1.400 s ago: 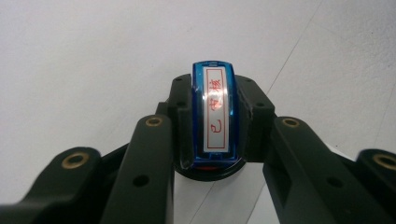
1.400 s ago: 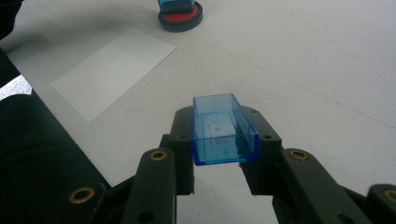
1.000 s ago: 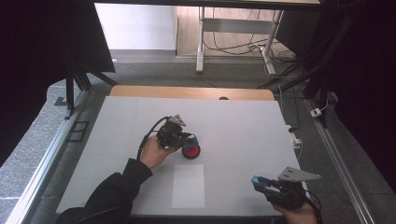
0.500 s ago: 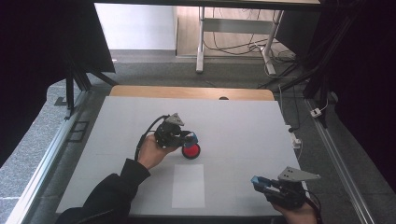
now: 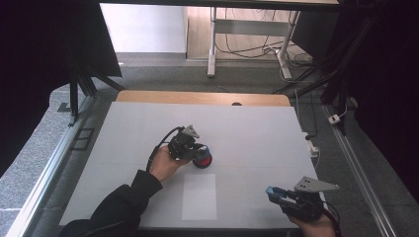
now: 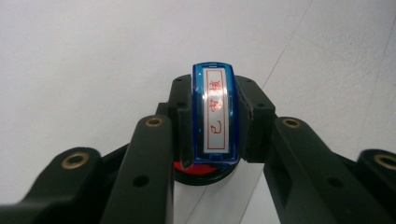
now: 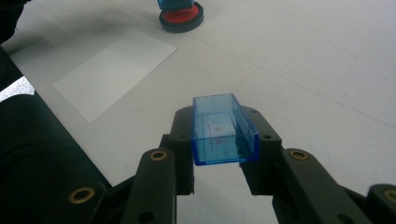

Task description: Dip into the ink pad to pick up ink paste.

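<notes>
My left gripper (image 5: pixel 193 149) is shut on a blue stamp (image 6: pixel 215 116) with a white label in red characters. The stamp stands on a round red ink pad (image 6: pixel 198 171) in a black case, seen on the table's middle as the ink pad (image 5: pixel 202 159). My right gripper (image 5: pixel 274 193), near the front right corner, is shut on the stamp's clear blue cap (image 7: pixel 223 130), held just above the tabletop with its hollow side up. From the right gripper view the ink pad (image 7: pixel 181 18) lies far off with the stamp (image 7: pixel 175 3) on it.
A white sheet of paper (image 5: pixel 199 196) lies flat between the two grippers, near the front edge; it shows again as the paper (image 7: pixel 116 70). The white tabletop (image 5: pixel 257 133) ends in a wooden strip (image 5: pixel 197 97) at the back. Metal rails run along both sides.
</notes>
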Demonstrator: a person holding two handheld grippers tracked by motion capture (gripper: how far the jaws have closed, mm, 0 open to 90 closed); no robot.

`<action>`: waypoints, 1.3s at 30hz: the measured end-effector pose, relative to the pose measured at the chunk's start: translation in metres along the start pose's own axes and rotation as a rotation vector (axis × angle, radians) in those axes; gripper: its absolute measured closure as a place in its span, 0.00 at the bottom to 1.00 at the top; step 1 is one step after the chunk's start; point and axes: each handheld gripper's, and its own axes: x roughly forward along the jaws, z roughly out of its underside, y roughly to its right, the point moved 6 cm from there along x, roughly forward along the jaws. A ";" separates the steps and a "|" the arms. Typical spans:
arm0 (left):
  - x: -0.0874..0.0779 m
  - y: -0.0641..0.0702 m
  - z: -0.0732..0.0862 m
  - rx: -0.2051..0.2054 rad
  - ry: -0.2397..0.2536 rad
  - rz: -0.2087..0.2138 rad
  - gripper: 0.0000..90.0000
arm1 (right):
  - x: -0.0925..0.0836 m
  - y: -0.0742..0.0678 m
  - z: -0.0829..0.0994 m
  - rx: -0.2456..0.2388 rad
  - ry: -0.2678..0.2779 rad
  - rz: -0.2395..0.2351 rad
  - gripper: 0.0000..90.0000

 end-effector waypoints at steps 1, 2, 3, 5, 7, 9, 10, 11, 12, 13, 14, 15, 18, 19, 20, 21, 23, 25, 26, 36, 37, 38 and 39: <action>0.001 0.000 0.000 0.002 -0.002 -0.003 0.78 | 0.000 0.000 0.000 0.000 0.000 0.000 0.76; 0.002 -0.001 0.001 0.003 -0.008 -0.008 0.78 | 0.000 0.000 0.000 0.000 0.000 0.000 0.76; 0.002 -0.001 0.001 0.002 -0.008 -0.007 0.78 | 0.000 0.000 0.000 0.000 0.000 0.000 0.76; 0.004 -0.001 0.002 -0.001 -0.012 -0.007 0.78 | 0.000 0.000 0.000 0.000 -0.001 0.000 0.76; 0.005 -0.001 0.002 -0.003 -0.009 -0.008 0.78 | 0.000 0.000 0.000 0.000 -0.001 0.000 0.76; 0.005 0.000 0.001 0.004 -0.016 -0.011 0.79 | 0.000 0.000 0.000 0.000 -0.001 0.000 0.76; 0.005 0.001 0.001 0.011 -0.018 -0.015 0.79 | 0.000 0.000 0.000 0.000 -0.001 0.000 0.76; 0.005 0.002 0.001 0.019 -0.024 -0.022 0.79 | 0.000 0.000 0.000 0.001 -0.001 0.000 0.76; 0.006 0.003 0.000 0.026 -0.033 -0.030 0.79 | 0.000 0.000 0.000 0.001 -0.001 0.000 0.76; 0.006 0.004 0.000 0.032 -0.037 -0.038 0.79 | 0.000 0.000 0.000 0.001 -0.001 0.000 0.76; 0.006 0.005 -0.001 0.045 -0.045 -0.048 0.79 | 0.000 0.000 0.000 -0.001 -0.006 0.001 0.76; 0.007 0.007 -0.001 0.059 -0.056 -0.059 0.79 | 0.000 0.000 0.000 -0.002 -0.007 0.006 0.76; 0.007 0.011 -0.003 0.088 -0.077 -0.090 0.79 | 0.000 0.000 0.000 -0.002 -0.008 0.005 0.76; 0.008 0.011 -0.003 0.094 -0.081 -0.097 0.79 | 0.000 0.000 0.000 -0.002 -0.008 0.006 0.76; 0.008 0.012 -0.003 0.097 -0.085 -0.102 0.79 | 0.000 0.000 0.000 -0.002 -0.008 0.006 0.76; 0.008 0.012 -0.004 0.095 -0.086 -0.104 0.79 | 0.000 0.000 0.000 -0.002 -0.008 0.006 0.76; 0.008 0.012 -0.004 0.090 -0.088 -0.102 0.79 | 0.000 0.000 0.000 -0.002 -0.008 0.006 0.76; 0.008 0.010 -0.004 0.076 -0.087 -0.091 0.79 | 0.000 0.000 0.000 -0.002 -0.009 0.006 0.76; 0.008 0.009 -0.003 0.063 -0.084 -0.082 0.79 | 0.000 0.000 0.000 -0.002 -0.009 0.006 0.76; 0.007 -0.004 -0.001 -0.050 -0.058 0.016 0.79 | 0.000 0.000 0.000 -0.001 -0.008 0.002 0.76; 0.007 -0.004 -0.001 -0.056 -0.058 0.021 0.79 | 0.000 0.000 0.000 -0.001 -0.008 0.002 0.76; 0.007 -0.005 -0.001 -0.060 -0.057 0.024 0.79 | 0.000 0.000 0.001 -0.001 -0.008 0.002 0.76; 0.007 -0.005 -0.001 -0.065 -0.057 0.027 0.79 | 0.000 0.000 0.001 0.000 -0.009 0.001 0.76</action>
